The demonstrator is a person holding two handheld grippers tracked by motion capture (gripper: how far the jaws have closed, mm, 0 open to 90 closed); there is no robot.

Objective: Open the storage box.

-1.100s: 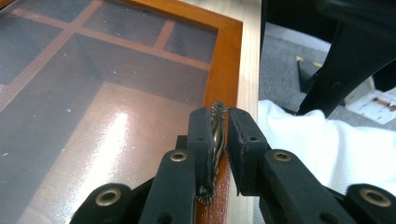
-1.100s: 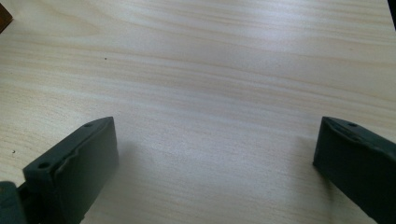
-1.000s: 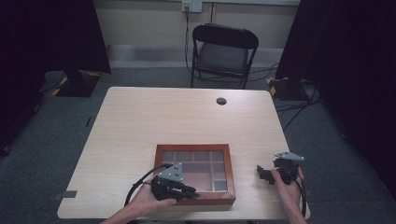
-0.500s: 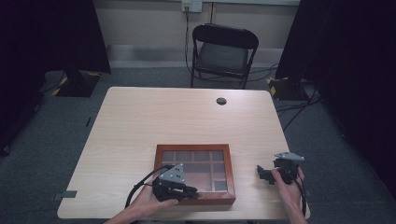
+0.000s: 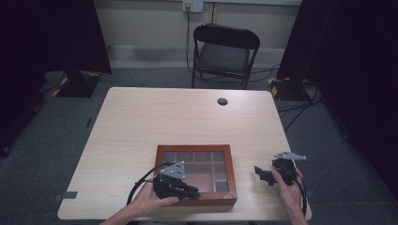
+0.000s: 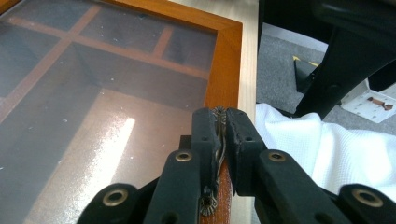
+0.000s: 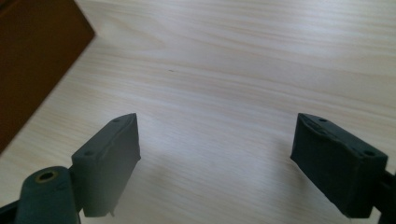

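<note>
Work in hand: we read this as opening the wooden display box (image 5: pixel 197 173), a glass-lidded case with compartments, by its small brass latch (image 6: pixel 218 122) on the near front edge.
Box position: it sits on the bench (image 5: pixel 141 122) toward the near edge, a little right of the middle, lid down flat.
Left claw (image 5: pixel 193 192): pressed together on the latch; in the left gripper view the two black pads pinch the ornate brass piece right at the box's front rim, with the glass lid stretching away beyond.
Right claw (image 5: pixel 261 174): spread, with nothing between the pads, and its jaws have just been closing in part; the right gripper view shows bare bench (image 7: pixel 233 70) between them and a corner of the box (image 7: pixel 32 60) off to the upper left.
Box relative to claws: touching the left claw at the latch; near the right claw but apart from it, off its right-hand side.
Done so far: we judge the latch is grasped, nothing more.
Left to do: the lid looks fully shut, so freeing the latch and lifting the lid both remain.
Beyond the bench: a folding chair (image 5: pixel 225 49) stands at the far side.
</note>
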